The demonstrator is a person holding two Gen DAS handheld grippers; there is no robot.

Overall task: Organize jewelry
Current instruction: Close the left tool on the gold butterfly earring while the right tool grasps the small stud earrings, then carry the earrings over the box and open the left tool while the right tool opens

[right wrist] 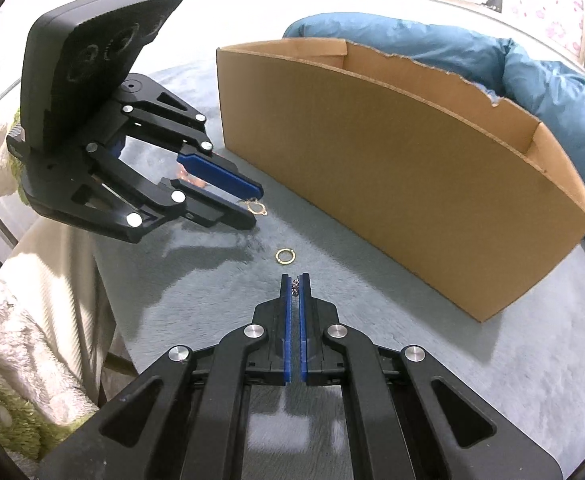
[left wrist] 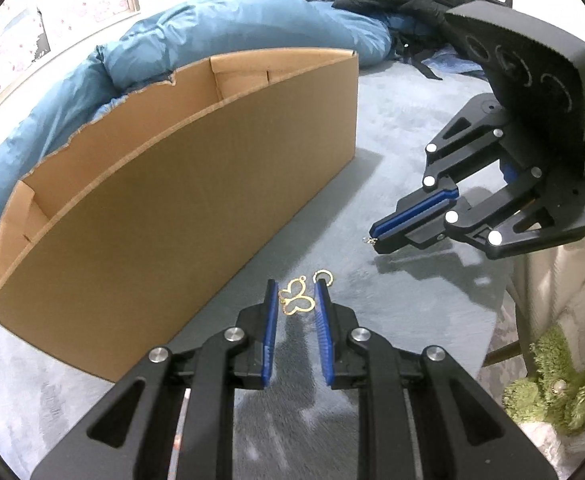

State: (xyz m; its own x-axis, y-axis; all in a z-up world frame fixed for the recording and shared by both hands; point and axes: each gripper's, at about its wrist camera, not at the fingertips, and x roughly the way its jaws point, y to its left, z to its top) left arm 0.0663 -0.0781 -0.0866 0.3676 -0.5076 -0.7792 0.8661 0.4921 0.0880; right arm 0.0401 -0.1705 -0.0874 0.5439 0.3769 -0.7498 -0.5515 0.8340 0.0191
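In the left wrist view, the left gripper point(left wrist: 296, 300) at bottom centre has its 2 ribbed blue pads narrowed around a thin gold butterfly pendant point(left wrist: 296, 300), apparently pinched and raised for the open cardboard box point(left wrist: 180, 200) at left; a gold ring point(left wrist: 323, 277) lies on the fuzzy grey surface point(left wrist: 412, 120) just beyond. In the right wrist view, the right gripper point(right wrist: 295, 283) at bottom centre is clamped on a small silvery chain piece point(right wrist: 295, 286), probably also bound for the box.
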